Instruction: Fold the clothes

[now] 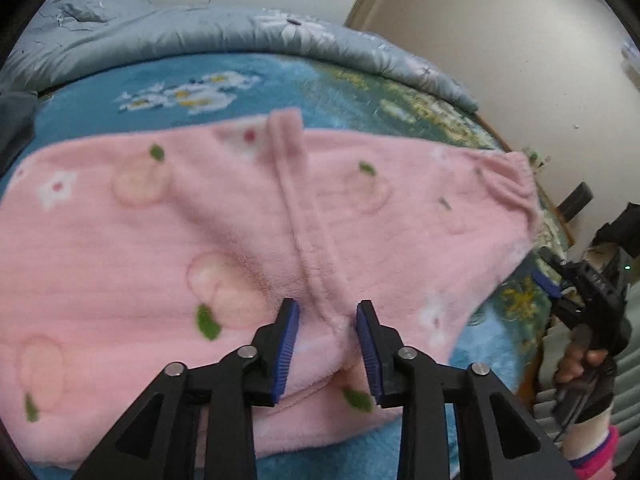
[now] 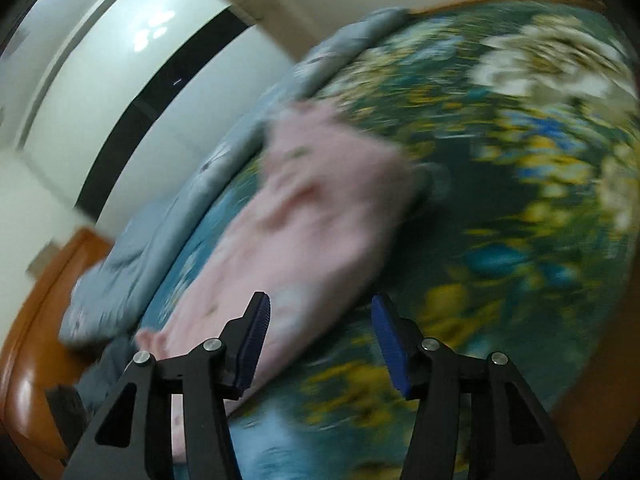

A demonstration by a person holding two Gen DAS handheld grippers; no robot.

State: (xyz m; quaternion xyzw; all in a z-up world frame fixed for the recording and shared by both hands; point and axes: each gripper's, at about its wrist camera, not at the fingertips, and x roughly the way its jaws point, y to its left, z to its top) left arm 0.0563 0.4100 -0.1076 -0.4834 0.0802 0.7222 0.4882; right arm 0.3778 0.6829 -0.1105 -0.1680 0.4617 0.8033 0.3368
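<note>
The pink garment (image 1: 248, 240) lay flat on the bed (image 1: 256, 80), its long axis crosswise to the left gripper (image 1: 327, 350), whose jaws stood apart astride a raised seam (image 1: 308, 240). The right gripper (image 2: 320, 340), jaws apart and empty, hung farther off.

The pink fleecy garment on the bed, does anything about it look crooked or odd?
Nothing looks damaged. The pink garment lies rumpled and slanted on the floral blanket, its gathered cuff near the bed's edge. The left hand-held gripper is open astride its raised seam. The right-wrist view is motion-blurred, so details there are unclear.
</note>
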